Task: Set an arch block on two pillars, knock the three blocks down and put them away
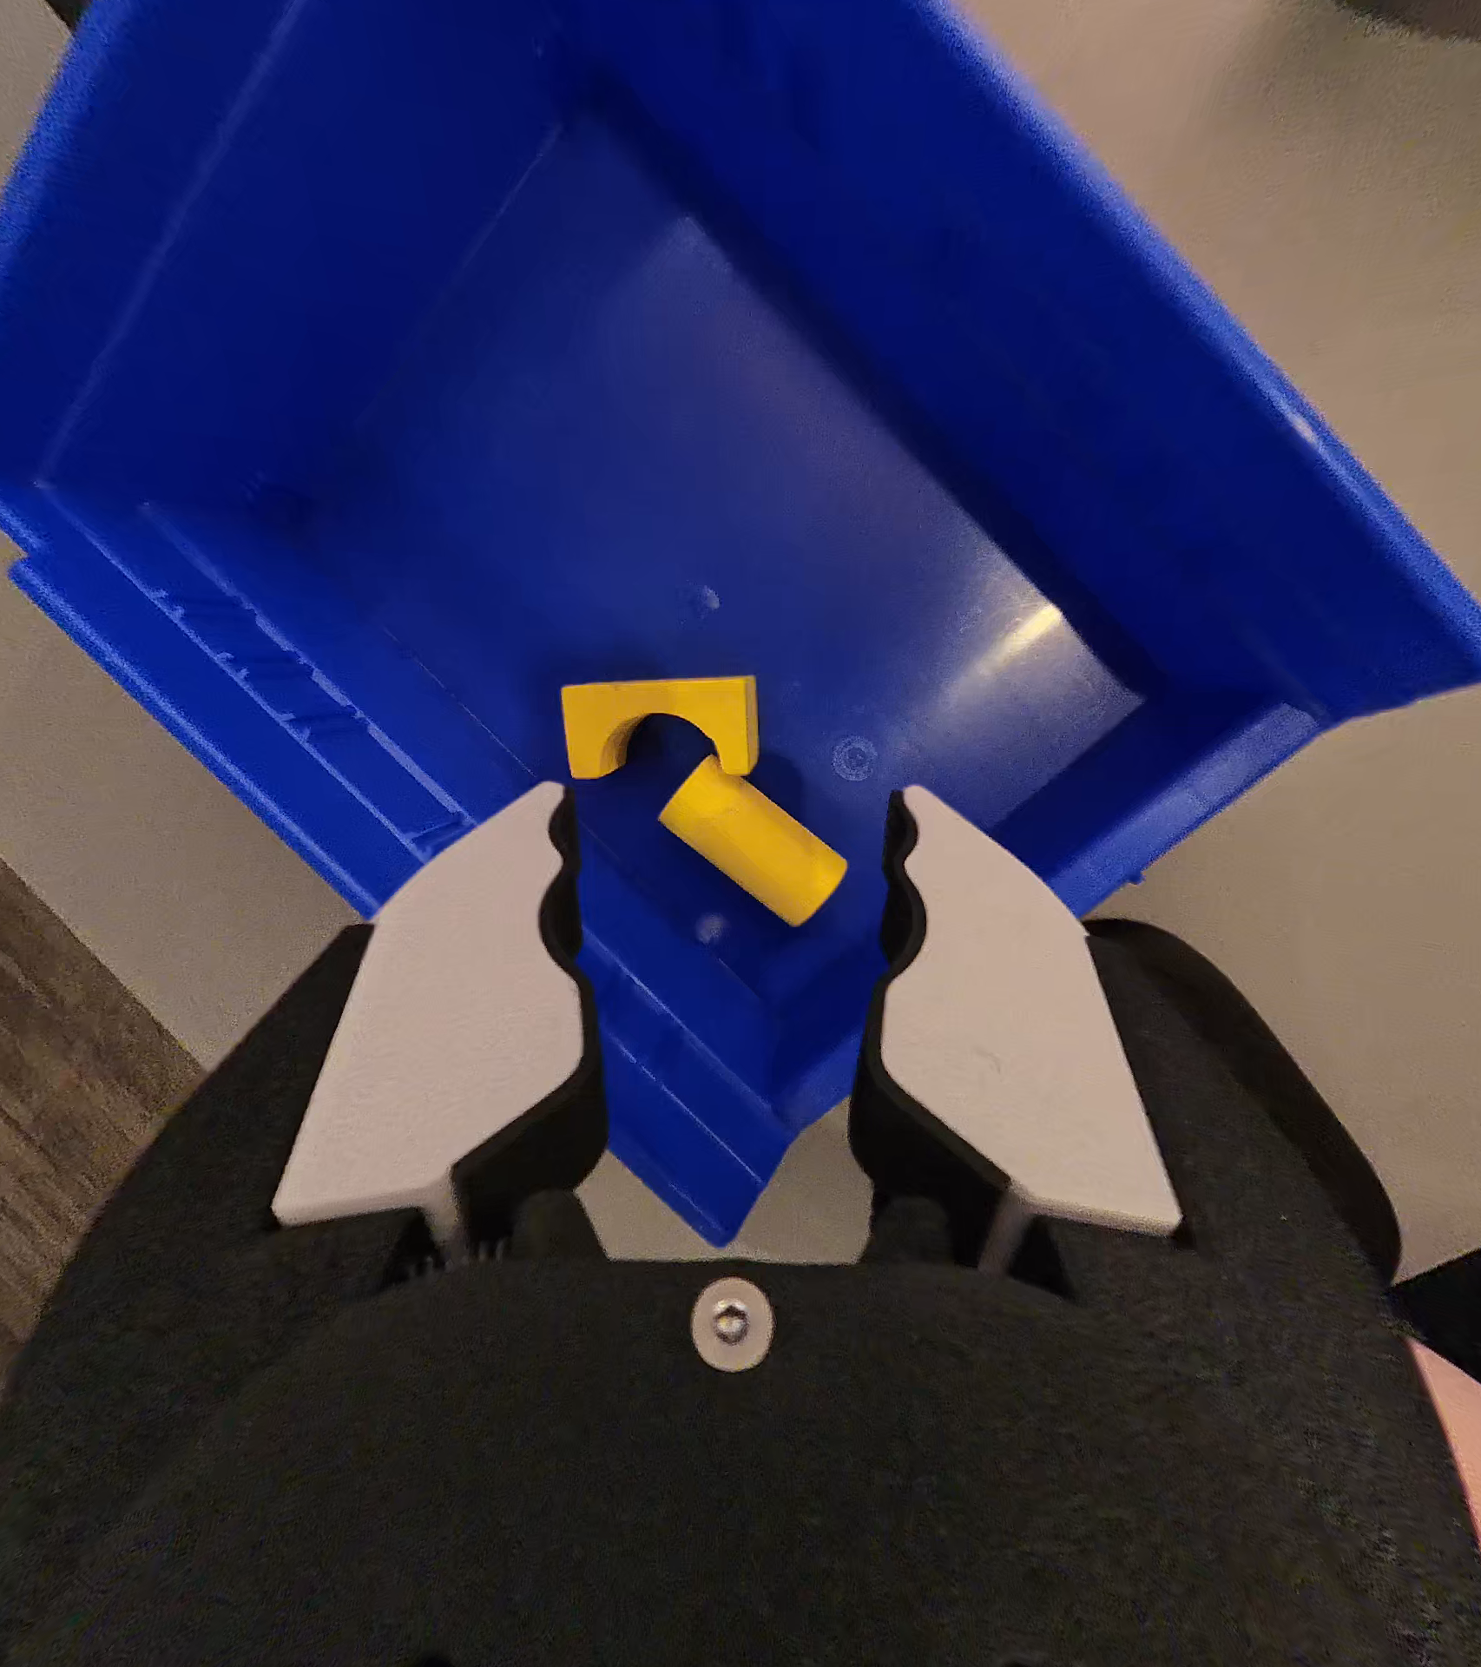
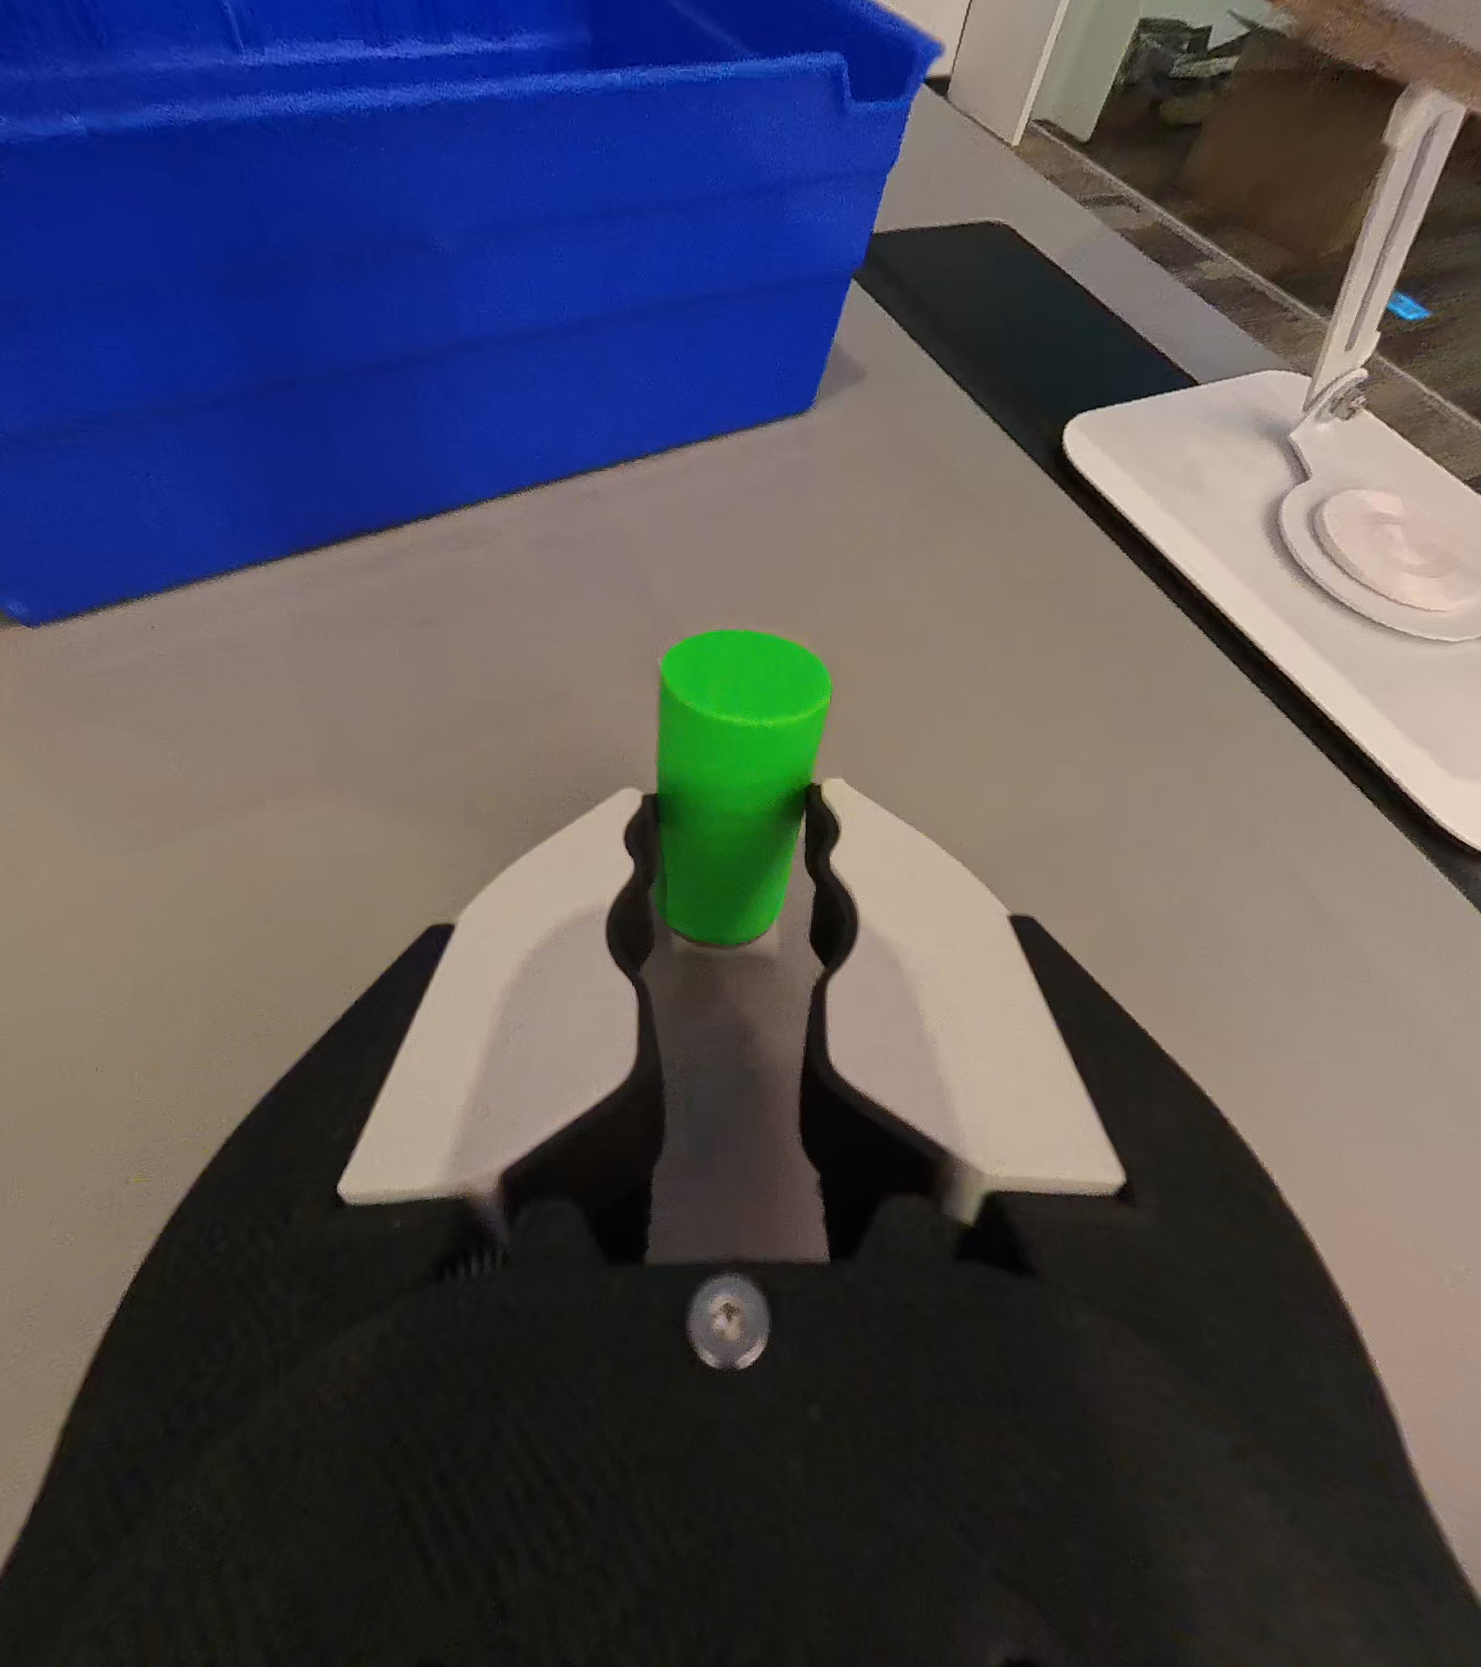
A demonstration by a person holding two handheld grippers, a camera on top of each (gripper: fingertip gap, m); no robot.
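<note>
Two of the three blocks are already put away. The yellow arch block (image 1: 658, 724) lies flat on the floor of the blue bin (image 1: 412, 298), near the bin's near corner. The yellow cylinder pillar (image 1: 753, 851) lies on its side just beside it, with one end at the foot of the arch; if they really touch, I cannot tell. Both seem dropped there and not arranged.

The left claw (image 1: 730, 839) hangs above this near corner and looks almost straight down into the bin. Its jaws stand wide apart and hold nothing; the two yellow blocks show in the gap between them, lower down. I judge this claw is free because its part of the tidying is finished.

The third block, a green cylinder pillar (image 2: 739, 794), is outside the bin. The right claw (image 2: 730, 843) is closed around its lower half, and the wavy inner pads press it from the left and right sides. The pillar stands upright in the grip and its flat top rises above the fingertips. A thin dark gap under it suggests it is just above the grey desk (image 2: 223, 812), but this is not sure. The right claw is held low and nearly level, pointing toward the far side, and the bin is far-left of it. A white stand (image 2: 1314, 577) rests at the far right.

What remains, I think, is to carry the green pillar over the bin wall and release it.
</note>
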